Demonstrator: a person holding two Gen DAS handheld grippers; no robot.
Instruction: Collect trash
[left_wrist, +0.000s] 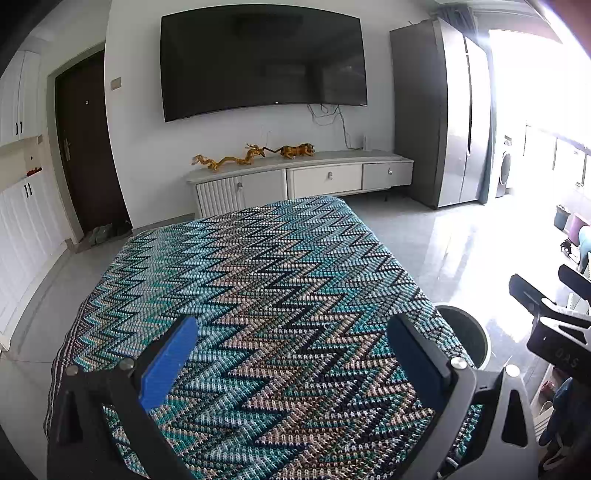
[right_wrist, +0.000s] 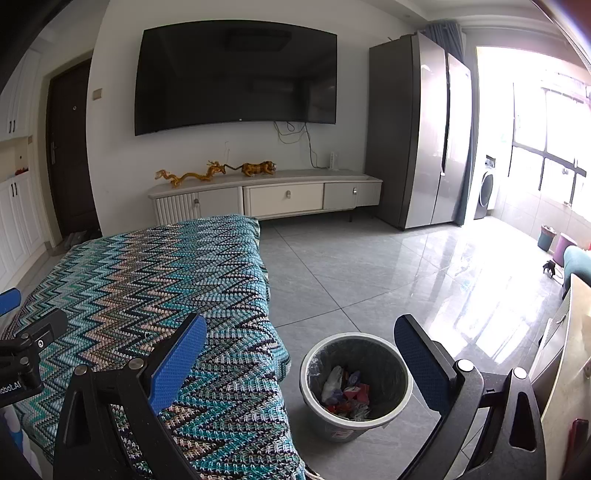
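A round grey waste bin (right_wrist: 356, 384) with a white rim stands on the tiled floor just right of the table; several crumpled wrappers (right_wrist: 345, 393) lie inside it. Its rim also shows in the left wrist view (left_wrist: 467, 332). My right gripper (right_wrist: 301, 350) is open and empty, held above the bin and the table's right edge. My left gripper (left_wrist: 293, 347) is open and empty above the table with the blue zigzag knitted cloth (left_wrist: 258, 280). No loose trash shows on the cloth in either view.
A white TV cabinet (right_wrist: 266, 197) with golden figurines stands at the far wall under a wall TV (right_wrist: 236, 75). A grey fridge (right_wrist: 417, 129) stands at the right. Small bins (right_wrist: 546, 238) sit near the bright window. A counter edge (right_wrist: 565, 350) is at far right.
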